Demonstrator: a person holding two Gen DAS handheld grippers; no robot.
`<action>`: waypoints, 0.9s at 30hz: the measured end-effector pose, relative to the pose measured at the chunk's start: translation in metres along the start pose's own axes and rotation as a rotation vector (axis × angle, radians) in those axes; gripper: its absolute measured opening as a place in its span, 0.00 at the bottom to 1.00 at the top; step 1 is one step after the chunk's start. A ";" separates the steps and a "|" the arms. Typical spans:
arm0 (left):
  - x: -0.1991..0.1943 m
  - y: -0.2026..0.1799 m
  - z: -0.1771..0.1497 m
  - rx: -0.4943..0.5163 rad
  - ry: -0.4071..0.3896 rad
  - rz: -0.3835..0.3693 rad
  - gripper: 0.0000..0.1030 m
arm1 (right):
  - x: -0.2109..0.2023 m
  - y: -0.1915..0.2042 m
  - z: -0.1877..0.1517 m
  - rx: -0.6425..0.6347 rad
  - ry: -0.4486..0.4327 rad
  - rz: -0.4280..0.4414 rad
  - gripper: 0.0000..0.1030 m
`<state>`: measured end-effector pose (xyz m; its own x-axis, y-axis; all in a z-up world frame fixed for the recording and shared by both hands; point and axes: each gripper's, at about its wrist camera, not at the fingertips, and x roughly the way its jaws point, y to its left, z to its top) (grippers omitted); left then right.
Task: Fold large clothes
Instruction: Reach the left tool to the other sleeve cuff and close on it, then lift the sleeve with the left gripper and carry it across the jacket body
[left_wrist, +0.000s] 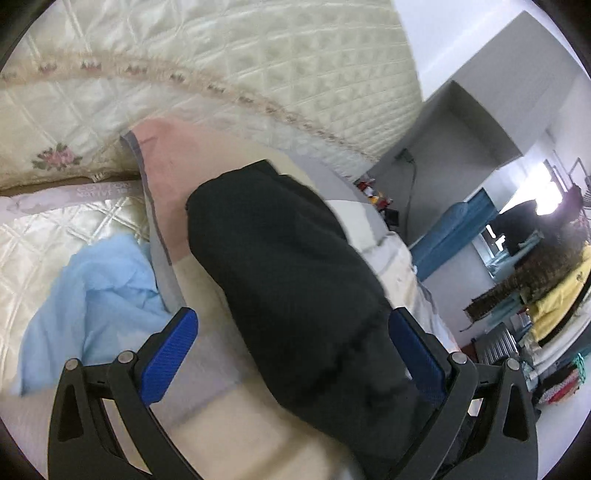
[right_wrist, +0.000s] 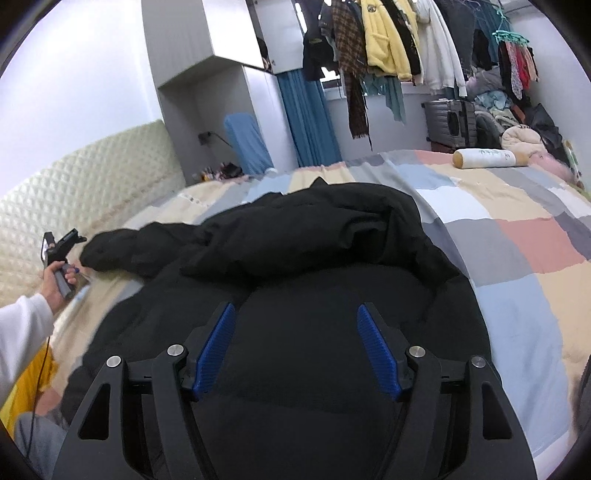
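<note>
Both jaws gape wide, holding nothing — left gripper (left_wrist: 291, 354) and right gripper (right_wrist: 297, 347) over the black coat (right_wrist: 295, 258).

Black coat (right_wrist: 332, 236) — on a checked quilt (right_wrist: 517, 229) of peach, grey, blue; cream diamond-quilted headboard (left_wrist: 295, 55).

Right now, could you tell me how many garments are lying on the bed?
2 that I can see: the black jacket spread over the patchwork bedspread, and a light blue garment crumpled near the pillows beside its sleeve. Others may lie out of view.
</note>
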<state>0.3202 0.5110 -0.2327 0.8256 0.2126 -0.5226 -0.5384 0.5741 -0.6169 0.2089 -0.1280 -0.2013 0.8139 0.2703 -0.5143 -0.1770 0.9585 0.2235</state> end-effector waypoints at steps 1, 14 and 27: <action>0.008 0.005 0.003 0.001 -0.005 0.004 0.99 | 0.004 0.001 0.000 -0.002 0.013 -0.017 0.66; 0.050 -0.009 0.015 0.092 -0.044 0.008 0.53 | 0.037 0.005 -0.001 -0.022 0.102 -0.077 0.85; -0.025 -0.041 0.044 0.095 -0.177 0.194 0.03 | 0.012 0.004 0.003 -0.014 0.037 -0.062 0.96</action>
<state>0.3287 0.5167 -0.1681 0.7299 0.4558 -0.5095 -0.6779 0.5787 -0.4534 0.2193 -0.1212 -0.2041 0.8028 0.2130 -0.5569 -0.1348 0.9747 0.1784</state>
